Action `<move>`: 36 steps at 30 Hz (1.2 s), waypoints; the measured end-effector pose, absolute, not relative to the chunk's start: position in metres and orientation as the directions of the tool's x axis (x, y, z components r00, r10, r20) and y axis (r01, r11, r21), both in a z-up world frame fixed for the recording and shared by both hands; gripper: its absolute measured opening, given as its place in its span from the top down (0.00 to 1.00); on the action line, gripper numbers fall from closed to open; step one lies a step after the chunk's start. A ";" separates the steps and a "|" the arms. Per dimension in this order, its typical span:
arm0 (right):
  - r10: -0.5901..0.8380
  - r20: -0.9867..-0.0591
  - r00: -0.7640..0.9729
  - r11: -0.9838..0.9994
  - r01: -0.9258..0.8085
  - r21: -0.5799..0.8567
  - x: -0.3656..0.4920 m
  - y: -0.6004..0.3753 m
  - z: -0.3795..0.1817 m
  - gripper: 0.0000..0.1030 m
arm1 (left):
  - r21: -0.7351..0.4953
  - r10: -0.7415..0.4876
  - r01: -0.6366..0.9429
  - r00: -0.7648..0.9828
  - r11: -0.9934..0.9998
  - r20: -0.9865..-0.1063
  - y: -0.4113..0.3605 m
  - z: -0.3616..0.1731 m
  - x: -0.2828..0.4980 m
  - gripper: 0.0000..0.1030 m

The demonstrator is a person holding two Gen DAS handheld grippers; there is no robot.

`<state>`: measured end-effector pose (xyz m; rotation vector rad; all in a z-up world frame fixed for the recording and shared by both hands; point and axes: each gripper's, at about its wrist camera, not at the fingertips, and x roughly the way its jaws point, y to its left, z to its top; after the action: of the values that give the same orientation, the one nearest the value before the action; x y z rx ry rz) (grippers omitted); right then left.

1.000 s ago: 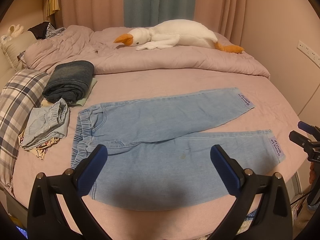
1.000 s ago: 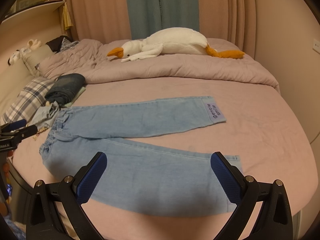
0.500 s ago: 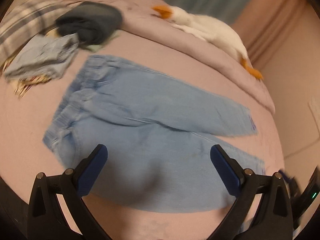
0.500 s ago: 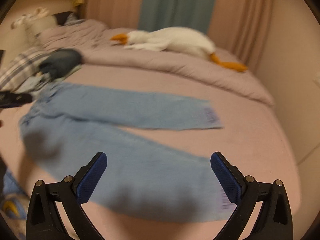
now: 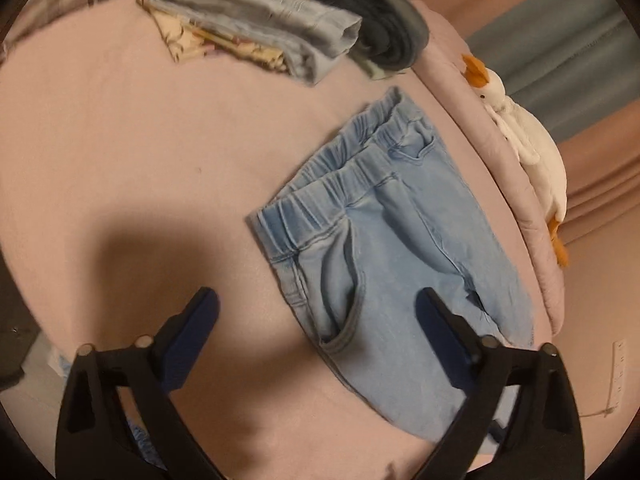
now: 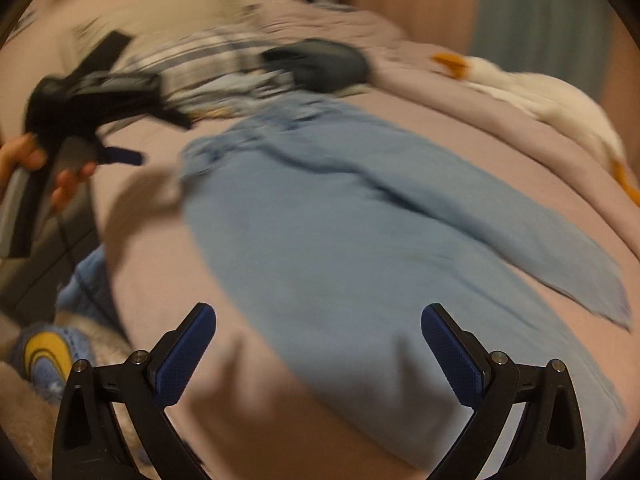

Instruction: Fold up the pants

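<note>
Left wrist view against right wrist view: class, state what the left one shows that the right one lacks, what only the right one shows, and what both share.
Only the left wrist view shows the pants' elastic waistband and front pocket sharply. Only the right wrist view shows the hand-held left gripper and both pant legs running toward the hems. Both show the pants, the goose plush, the folded clothes and open blue-padded jaws.

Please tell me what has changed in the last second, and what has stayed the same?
Both grippers moved. The left gripper swung left and down toward the waistband end of the pants; the right gripper dropped lower and turned left. Both stayed open; nothing was grasped. The pants remain spread flat on the bed, and the folded clothes and goose are unmoved.
</note>
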<state>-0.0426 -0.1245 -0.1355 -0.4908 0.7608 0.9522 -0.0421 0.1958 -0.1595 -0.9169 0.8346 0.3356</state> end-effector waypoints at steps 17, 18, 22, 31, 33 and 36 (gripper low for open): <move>0.463 -0.737 0.492 0.368 -0.864 -0.345 -0.058 -0.058 -0.164 0.88 | -0.533 -0.076 -0.536 0.655 0.655 -0.751 0.204 -0.166 -0.032 0.74; 0.464 -0.741 0.485 0.367 -0.867 -0.337 -0.058 -0.057 -0.161 0.90 | -0.528 -0.067 -0.531 0.660 0.663 -0.748 0.205 -0.163 -0.035 0.73; 0.488 -0.737 0.468 0.337 -0.880 -0.336 -0.068 -0.061 -0.151 0.92 | -0.460 -0.046 -0.563 0.599 0.686 -0.800 0.206 -0.175 -0.035 0.67; 0.585 -0.761 0.282 0.397 -0.917 -0.034 -0.047 -0.083 -0.126 0.72 | -0.169 0.219 -0.508 0.616 0.845 -0.756 0.176 -0.120 -0.039 0.39; 0.592 -0.747 0.304 0.454 -0.891 -0.002 -0.036 -0.094 -0.118 0.67 | -0.140 0.221 -0.456 0.649 0.879 -0.728 0.162 -0.112 -0.031 0.37; 0.516 -0.770 0.376 0.589 -0.808 0.001 -0.010 -0.106 -0.123 0.67 | -0.160 0.115 -0.336 0.668 0.928 -0.735 0.141 -0.122 -0.012 0.37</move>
<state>-0.0096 -0.1055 -0.1234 -0.4111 0.8113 0.8779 -0.0118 0.1406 -0.1220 -0.2946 0.8014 0.2589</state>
